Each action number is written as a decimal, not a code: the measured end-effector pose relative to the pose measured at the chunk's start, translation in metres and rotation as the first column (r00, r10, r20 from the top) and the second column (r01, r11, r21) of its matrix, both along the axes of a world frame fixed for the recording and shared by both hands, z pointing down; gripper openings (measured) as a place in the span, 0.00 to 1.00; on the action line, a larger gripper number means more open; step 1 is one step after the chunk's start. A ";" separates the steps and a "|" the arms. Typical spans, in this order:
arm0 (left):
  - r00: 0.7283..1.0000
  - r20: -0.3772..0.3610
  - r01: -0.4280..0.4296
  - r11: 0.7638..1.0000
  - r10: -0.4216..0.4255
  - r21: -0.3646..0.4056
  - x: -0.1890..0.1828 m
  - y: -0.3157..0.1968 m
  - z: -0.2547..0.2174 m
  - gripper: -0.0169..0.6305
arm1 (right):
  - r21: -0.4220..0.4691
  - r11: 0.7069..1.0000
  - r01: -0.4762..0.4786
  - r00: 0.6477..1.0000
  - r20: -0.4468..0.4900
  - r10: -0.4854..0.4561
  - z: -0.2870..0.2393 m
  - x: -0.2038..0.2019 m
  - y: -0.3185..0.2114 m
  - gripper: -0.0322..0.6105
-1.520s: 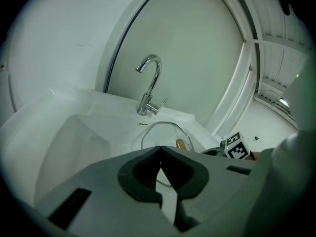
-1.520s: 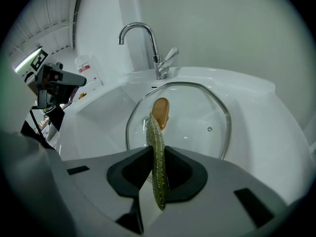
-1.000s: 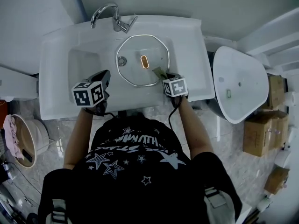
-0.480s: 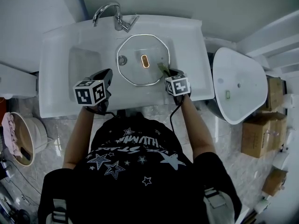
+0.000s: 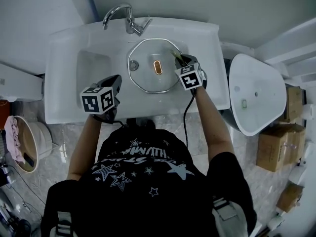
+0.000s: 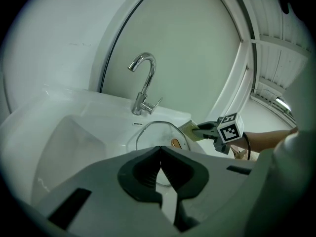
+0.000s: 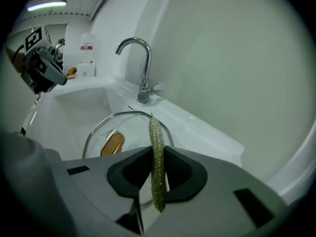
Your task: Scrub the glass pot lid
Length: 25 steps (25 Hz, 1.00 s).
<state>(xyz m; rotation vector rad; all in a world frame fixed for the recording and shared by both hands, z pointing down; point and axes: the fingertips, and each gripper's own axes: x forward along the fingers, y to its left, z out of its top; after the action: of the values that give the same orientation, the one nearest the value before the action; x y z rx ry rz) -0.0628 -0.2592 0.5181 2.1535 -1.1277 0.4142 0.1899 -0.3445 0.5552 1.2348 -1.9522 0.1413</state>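
The glass pot lid (image 5: 145, 78) with a steel rim and an amber handle (image 5: 158, 67) lies flat in the white sink (image 5: 64, 112), below the tap. My right gripper (image 5: 178, 58) is shut on a thin green scouring pad (image 5: 175, 55), over the lid's far right rim. In the right gripper view the pad (image 7: 157, 152) stands on edge between the jaws, above the lid (image 7: 131, 125). My left gripper (image 5: 114, 81) hovers at the sink's near left, apart from the lid, shut and holding nothing (image 6: 160, 154). From the left gripper view the lid (image 6: 155, 135) and the right gripper (image 6: 207, 131) show ahead.
A chrome tap (image 5: 123, 15) stands at the sink's back edge. A drain (image 5: 133, 65) sits left of the lid. A white rounded fixture (image 5: 252, 93) is at the right, with cardboard boxes (image 5: 279, 147) beyond. A plastic bottle (image 7: 87, 53) stands on the sink's far ledge.
My right gripper has carried the pad away from me, from the lid's near right edge to its far right rim. The left gripper has hardly moved.
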 end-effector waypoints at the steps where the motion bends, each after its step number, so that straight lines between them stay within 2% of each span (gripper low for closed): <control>1: 1.000 0.001 0.004 1.000 -0.004 -0.002 -0.002 0.000 0.000 0.04 | 0.012 1.000 0.016 0.999 -0.032 -0.016 -0.001 -0.001 -0.006 0.16; 8: 1.000 0.018 0.015 1.000 -0.015 -0.024 -0.009 -0.003 0.005 0.04 | 0.130 0.981 0.145 0.973 -0.197 -0.118 -0.007 -0.012 -0.044 0.16; 12: 1.000 0.026 0.009 0.999 -0.008 -0.036 -0.008 -0.003 0.007 0.04 | 0.099 0.974 0.205 0.945 -0.279 -0.170 0.011 -0.014 -0.046 0.16; 17: 0.999 0.031 -0.004 0.999 0.006 -0.046 -0.005 -0.003 0.012 0.04 | 0.048 0.965 0.259 0.932 -0.275 -0.237 0.032 -0.019 -0.026 0.15; 25: 0.999 0.022 -0.022 0.999 0.023 -0.049 0.008 -0.004 0.014 0.04 | -0.004 0.964 0.266 0.939 -0.226 -0.260 0.055 -0.021 0.009 0.15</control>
<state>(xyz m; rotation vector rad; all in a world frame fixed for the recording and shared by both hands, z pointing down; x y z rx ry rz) -0.0551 -0.2632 0.5316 2.1263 -1.0953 0.4726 0.1693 -0.3351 0.6097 0.9482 -1.9022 -0.1557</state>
